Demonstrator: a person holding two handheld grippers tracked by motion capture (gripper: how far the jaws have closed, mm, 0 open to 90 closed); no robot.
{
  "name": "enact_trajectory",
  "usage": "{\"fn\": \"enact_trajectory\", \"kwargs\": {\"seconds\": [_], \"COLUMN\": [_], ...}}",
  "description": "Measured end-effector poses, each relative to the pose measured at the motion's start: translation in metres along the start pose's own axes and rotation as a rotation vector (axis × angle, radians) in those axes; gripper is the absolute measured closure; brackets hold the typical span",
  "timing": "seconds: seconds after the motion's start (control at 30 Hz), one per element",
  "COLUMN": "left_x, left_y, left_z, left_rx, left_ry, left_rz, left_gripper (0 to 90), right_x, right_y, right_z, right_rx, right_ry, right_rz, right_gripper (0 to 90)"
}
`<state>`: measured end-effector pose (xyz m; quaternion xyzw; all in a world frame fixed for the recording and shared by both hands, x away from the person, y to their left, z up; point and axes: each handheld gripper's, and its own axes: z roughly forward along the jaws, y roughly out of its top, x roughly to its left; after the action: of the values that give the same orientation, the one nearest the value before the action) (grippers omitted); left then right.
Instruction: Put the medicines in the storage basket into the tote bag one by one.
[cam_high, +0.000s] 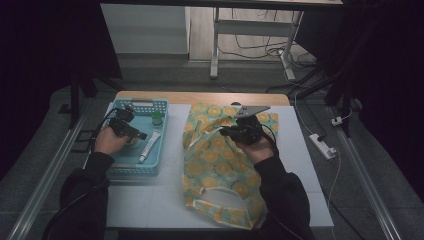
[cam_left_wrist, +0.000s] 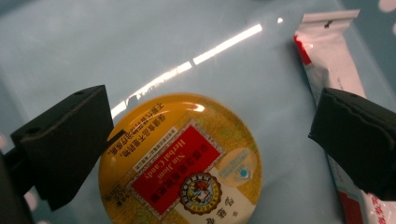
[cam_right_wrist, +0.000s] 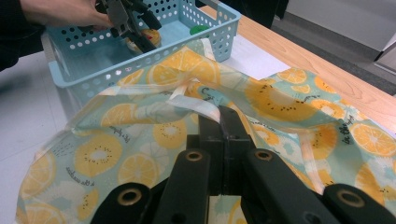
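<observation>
Meanwhile, at a dim work table, the packing job looks barely begun: the left gripper (cam_left_wrist: 205, 135) hangs inside the blue basket (cam_high: 116, 165) with its jaws spread wide on either side of a round yellow candy tin (cam_left_wrist: 182, 163), the pads not yet pressing it, so the tin lies flat on the basket floor, unlifted. Just beside it rests a white-and-red tube (cam_left_wrist: 329, 60), and a small green-capped bottle (cam_high: 157, 118) stands near the far wall of the basket; both appear untouched. To the basket's right, the right gripper (cam_right_wrist: 223, 122) is clamped fully closed on a strap at the mouth of the orange-print fabric bag (cam_high: 220, 165), lifting that edge clear of the white table top (cam_high: 145, 200). Judging from the frames, the bag is being held ready while the first item waits to be gripped, raised and carried across; all three basket items remain to be moved
</observation>
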<state>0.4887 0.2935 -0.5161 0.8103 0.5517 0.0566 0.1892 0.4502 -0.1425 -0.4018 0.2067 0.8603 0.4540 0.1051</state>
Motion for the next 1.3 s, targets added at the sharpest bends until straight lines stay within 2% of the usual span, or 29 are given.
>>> {"fn": "enact_trajectory", "kwargs": {"seconds": [0.2, 0.3, 0.4, 0.47, 0.5, 0.63, 0.93, 1.13, 1.3], "left_x": [-0.005, -0.008, -0.011, -0.012, -0.012, -0.013, -0.015, -0.02, -0.027], "left_y": [-0.005, -0.008, -0.011, -0.013, -0.014, -0.013, -0.015, -0.019, -0.023], "left_z": [-0.001, -0.003, -0.003, -0.003, -0.004, -0.005, -0.022, -0.039, -0.051], "left_rx": [0.053, 0.081, 0.104, 0.114, 0.114, 0.111, -0.003, -0.09, -0.141], "left_ry": [-0.013, -0.017, 0.016, 0.049, 0.049, 0.062, 0.02, -0.019, -0.037], "left_rz": [-0.03, -0.022, -0.01, 0.003, 0.009, 0.004, -0.004, 0.023, 0.054], "left_gripper": [0.3, 0.8, 6.1, 14.5, 19.1, 19.7, 19.9, 19.9, 19.9], "right_x": [0.0, 0.0, 0.001, 0.001, 0.001, 0.001, -0.001, -0.001, -0.001], "right_y": [0.0, 0.0, 0.0, 0.0, 0.0, 0.0, -0.001, -0.001, -0.001], "right_z": [-0.001, 0.0, 0.0, 0.001, 0.001, 0.0, -0.001, -0.001, -0.001], "right_rx": [-0.001, -0.003, -0.001, -0.001, -0.001, -0.005, -0.008, -0.008, -0.011], "right_ry": [-0.002, -0.001, -0.002, -0.002, -0.002, -0.003, -0.006, -0.004, -0.004], "right_rz": [0.001, 0.0, -0.001, -0.001, -0.001, 0.0, 0.005, 0.005, 0.005], "right_gripper": [90.0, 90.0, 90.0, 90.0, 90.0, 90.0, 90.0, 90.0, 90.0]}}
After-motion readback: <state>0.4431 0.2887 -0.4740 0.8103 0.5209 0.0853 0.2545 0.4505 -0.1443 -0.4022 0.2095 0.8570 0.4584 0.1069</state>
